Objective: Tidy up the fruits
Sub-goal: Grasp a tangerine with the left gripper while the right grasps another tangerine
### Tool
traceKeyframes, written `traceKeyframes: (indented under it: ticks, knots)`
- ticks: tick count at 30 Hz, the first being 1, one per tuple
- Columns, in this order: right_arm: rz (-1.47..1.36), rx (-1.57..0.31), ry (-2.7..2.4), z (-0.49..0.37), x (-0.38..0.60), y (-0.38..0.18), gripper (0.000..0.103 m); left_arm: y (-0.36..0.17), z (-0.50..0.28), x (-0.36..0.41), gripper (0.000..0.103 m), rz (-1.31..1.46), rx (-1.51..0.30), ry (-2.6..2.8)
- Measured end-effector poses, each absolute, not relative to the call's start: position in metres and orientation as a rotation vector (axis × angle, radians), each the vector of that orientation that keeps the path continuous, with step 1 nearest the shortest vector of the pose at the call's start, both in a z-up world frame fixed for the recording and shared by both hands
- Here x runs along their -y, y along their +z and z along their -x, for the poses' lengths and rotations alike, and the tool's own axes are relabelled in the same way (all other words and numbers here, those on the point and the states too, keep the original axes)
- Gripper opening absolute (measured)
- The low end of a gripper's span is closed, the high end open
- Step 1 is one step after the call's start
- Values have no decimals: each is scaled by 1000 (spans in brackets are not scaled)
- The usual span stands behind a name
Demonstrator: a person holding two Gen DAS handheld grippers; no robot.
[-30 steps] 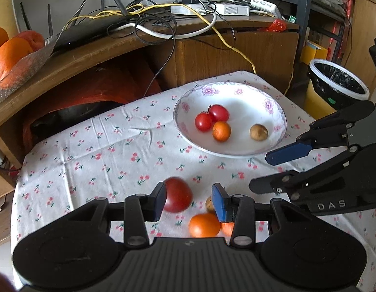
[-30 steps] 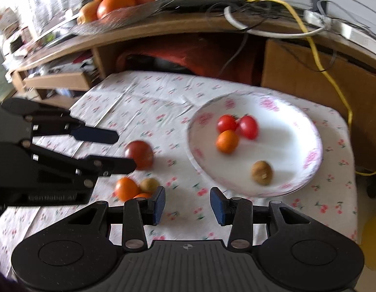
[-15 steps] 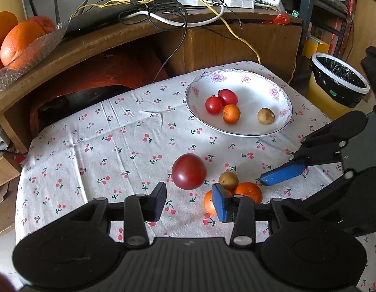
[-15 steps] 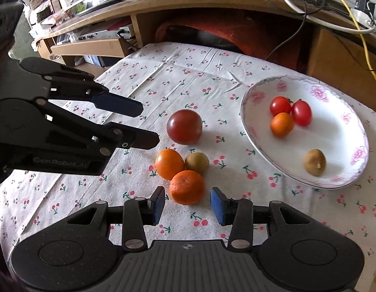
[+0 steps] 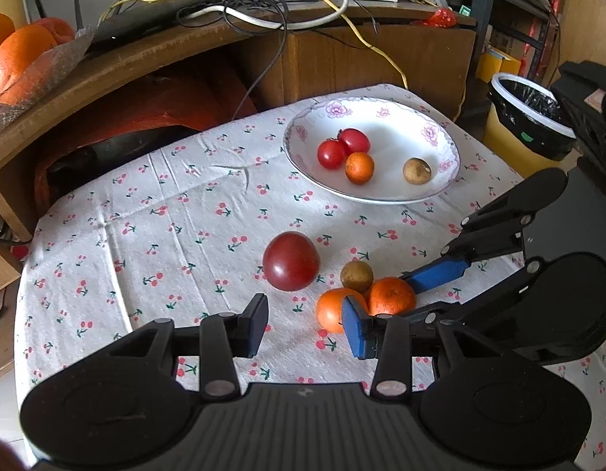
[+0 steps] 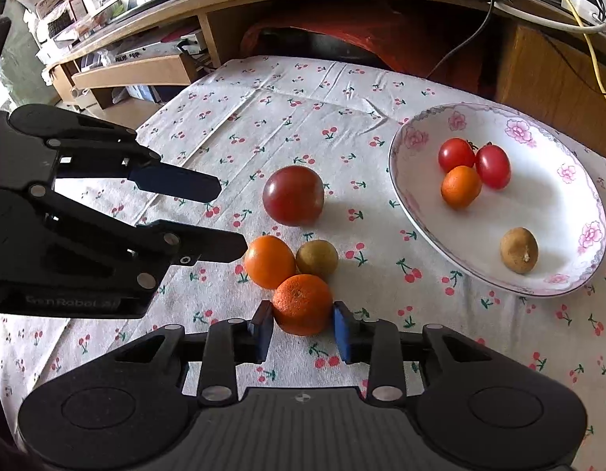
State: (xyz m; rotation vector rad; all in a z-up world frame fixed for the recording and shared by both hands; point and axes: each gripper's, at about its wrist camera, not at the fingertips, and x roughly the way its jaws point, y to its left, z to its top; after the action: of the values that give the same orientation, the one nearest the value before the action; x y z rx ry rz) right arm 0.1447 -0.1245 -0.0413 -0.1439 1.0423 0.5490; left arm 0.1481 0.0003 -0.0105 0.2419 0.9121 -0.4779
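On the cherry-print cloth lie a large dark red tomato, a small brown fruit and two oranges. My right gripper is shut on the nearer orange, which rests on the cloth, a blue pad against each side. The other orange touches it. My left gripper hangs open and holds nothing, just short of the tomato. The flowered white plate holds two cherry tomatoes, a small orange and a brown fruit.
A wooden desk with loose cables runs behind the table, and a clear bowl of big oranges sits at its left end. A black-lined bin stands off the table's right edge. Bare cloth lies left of the tomato.
My right gripper came down to the loose fruit and narrowed its fingers onto the nearer orange. My left gripper drew back from the large tomato and stayed open.
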Motion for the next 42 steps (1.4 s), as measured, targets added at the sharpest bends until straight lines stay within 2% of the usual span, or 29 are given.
traceKeyframes:
  ticks: [19,25,42]
  knots:
    - [132,-1052,470,-144,154,-38,28,-40,-154,32,49,-279,-965,-499]
    - [143,-1052,463,-144,155,-39,28,-41,-153,37,41,-309,-959,-485]
    - [164,-1052,475,-144,150,-38,29,-40,-143,35,41,-330,-976,-520]
